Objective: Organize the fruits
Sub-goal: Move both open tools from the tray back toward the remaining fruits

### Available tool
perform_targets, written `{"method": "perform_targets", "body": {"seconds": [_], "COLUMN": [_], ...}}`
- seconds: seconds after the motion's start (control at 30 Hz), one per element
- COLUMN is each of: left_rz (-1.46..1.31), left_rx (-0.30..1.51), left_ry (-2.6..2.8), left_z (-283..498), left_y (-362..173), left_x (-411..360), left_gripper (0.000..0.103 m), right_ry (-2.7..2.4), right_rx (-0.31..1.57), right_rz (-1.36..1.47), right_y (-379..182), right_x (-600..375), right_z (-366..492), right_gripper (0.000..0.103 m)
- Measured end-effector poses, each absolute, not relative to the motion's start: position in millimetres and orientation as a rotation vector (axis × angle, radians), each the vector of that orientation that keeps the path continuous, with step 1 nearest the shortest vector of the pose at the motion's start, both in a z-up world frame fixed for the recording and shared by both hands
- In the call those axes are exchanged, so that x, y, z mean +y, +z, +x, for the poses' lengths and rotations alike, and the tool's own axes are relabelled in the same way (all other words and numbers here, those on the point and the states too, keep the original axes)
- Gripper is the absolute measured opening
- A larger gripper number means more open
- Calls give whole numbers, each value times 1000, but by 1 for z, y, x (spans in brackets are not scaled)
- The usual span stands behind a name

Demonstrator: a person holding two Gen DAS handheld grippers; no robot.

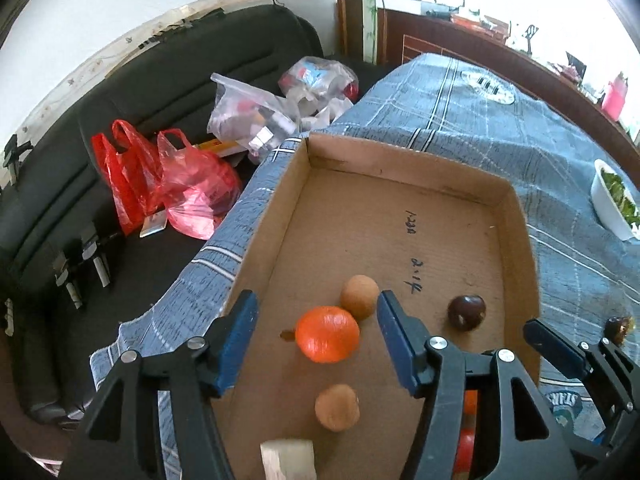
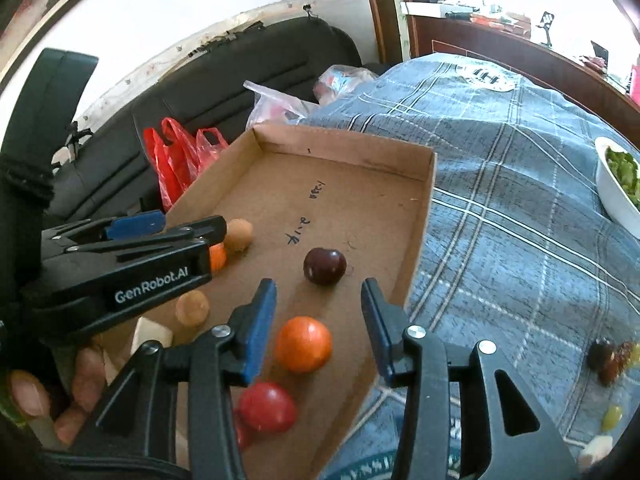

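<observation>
A shallow cardboard tray (image 1: 400, 168) lies on a blue plaid cloth. In it are an orange (image 1: 327, 334), two brown round fruits (image 1: 359, 296) (image 1: 337, 407) and a dark plum (image 1: 466, 313). My left gripper (image 1: 317, 300) is open, its fingers on either side of the orange without touching it. My right gripper (image 2: 319, 286) is open too, over a second orange (image 2: 303, 344), with the plum (image 2: 325, 266) just beyond and a red tomato (image 2: 267, 406) nearer. The left gripper (image 2: 188, 222) shows from the side at the tray's left.
Loose dark fruits (image 2: 608, 360) and a green grape (image 2: 612, 418) lie on the cloth right of the tray. A white bowl of greens (image 2: 618, 192) stands at far right. A black sofa with red plastic bags (image 1: 132, 176) borders the left. A hand (image 2: 80, 384) holds the left gripper.
</observation>
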State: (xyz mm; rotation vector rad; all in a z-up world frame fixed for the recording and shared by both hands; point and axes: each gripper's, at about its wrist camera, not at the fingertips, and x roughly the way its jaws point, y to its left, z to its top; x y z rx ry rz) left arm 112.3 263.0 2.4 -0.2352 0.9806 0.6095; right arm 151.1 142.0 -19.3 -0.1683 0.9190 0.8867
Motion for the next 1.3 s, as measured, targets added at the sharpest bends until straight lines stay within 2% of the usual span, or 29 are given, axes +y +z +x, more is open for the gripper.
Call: {"method": "perform_targets", "body": {"seconds": [0.57,0.67,1.3], "left_rz": [-180,-161,-73], "left_rx": [887,883,929], "left_ry": [495,467,296], "left_z": [86,85,92], "left_y": [33,35,26], "left_x": [182,164,75], "left_gripper": [67,70,71], "right_ry": [814,785,589], "right_rx": [900,905,941], "right_rz": [-48,-21,93], "right_y": [-3,-4,-27], "right_x": [44,20,-108], "right_z": [121,119,112], "right_gripper": [46,46,46]}}
